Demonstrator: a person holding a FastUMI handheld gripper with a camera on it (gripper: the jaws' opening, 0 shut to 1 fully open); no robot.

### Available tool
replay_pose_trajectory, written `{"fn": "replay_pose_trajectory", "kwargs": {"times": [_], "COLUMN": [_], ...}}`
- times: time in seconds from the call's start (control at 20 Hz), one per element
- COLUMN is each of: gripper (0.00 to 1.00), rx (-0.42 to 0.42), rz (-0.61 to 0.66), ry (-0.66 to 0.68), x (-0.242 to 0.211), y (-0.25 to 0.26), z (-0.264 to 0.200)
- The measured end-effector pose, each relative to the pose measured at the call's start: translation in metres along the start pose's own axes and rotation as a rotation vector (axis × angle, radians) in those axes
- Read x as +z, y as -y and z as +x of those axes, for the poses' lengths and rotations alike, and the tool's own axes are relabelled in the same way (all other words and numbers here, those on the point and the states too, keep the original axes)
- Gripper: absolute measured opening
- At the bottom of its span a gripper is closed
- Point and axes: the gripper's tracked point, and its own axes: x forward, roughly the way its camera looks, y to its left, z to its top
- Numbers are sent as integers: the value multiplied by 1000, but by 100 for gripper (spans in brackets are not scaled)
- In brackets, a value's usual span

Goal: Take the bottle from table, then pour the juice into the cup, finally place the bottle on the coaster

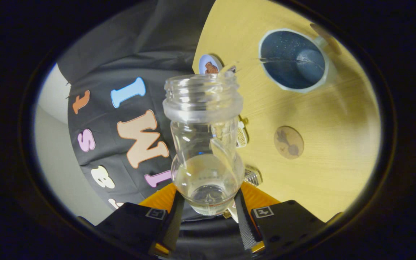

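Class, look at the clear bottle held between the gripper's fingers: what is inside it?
The bottle, gripped by the gripper, holds a little pale clear liquid pooled near its base; the neck is empty, cap off. Reflections blur the exact liquid level.

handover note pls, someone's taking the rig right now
Gripper: shut on the bottle, uncapped, tilted, a little clear liquid left near its base.
Cup: on the table, beyond the bottle mouth; liquid inside.
Coaster: on the table, nearer than the cup, bare.
Done: bottle picked up, pour under way or nearly finished.
Left: finish pouring, stand the bottle on the coaster.
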Motion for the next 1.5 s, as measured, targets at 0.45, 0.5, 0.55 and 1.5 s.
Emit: {"fn": "replay_pose_trajectory", "kwargs": {"times": [0.45, 0.5, 0.55, 1.5], "gripper": [72, 72, 72, 72], "rx": [2, 5, 7, 15], "rz": [20, 24, 29, 97], "ry": [7, 9, 11, 31], "x": [1, 2, 2, 4], "y": [-5, -6, -7, -17], "z": [1, 2, 1, 2]}}
